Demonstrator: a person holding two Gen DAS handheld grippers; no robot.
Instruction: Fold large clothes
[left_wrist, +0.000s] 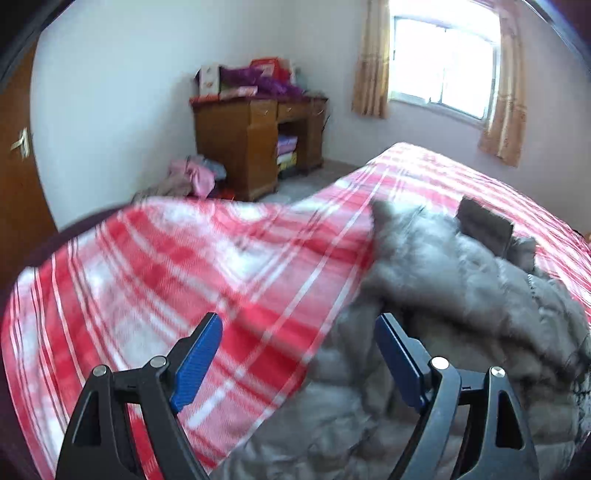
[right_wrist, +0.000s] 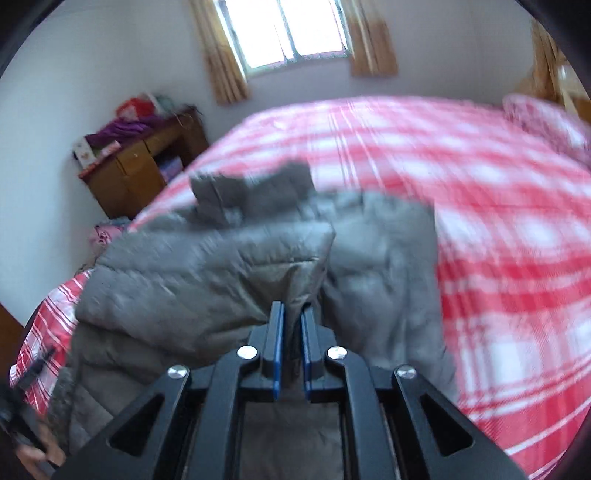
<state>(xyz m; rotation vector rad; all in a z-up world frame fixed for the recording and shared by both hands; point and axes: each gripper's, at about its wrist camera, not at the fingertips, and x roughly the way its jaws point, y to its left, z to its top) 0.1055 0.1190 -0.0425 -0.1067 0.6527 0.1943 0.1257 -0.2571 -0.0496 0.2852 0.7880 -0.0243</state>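
Fold barely begun: right gripper (right_wrist: 291, 314) fingers clenched on a jacket (right_wrist: 207, 266) flap, left gripper (left_wrist: 299, 354) fingers released above bed (left_wrist: 184, 258), jacket rumpled.

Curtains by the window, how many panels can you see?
2: one curtain panel hangs left of the window, the other curtain panel hangs right of it. The right wrist view shows the same pair.

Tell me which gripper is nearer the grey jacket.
Right. The right gripper is shut on a fold of the jacket. The left gripper is open, with nothing between its fingers, above the jacket's edge and the plaid bedspread.
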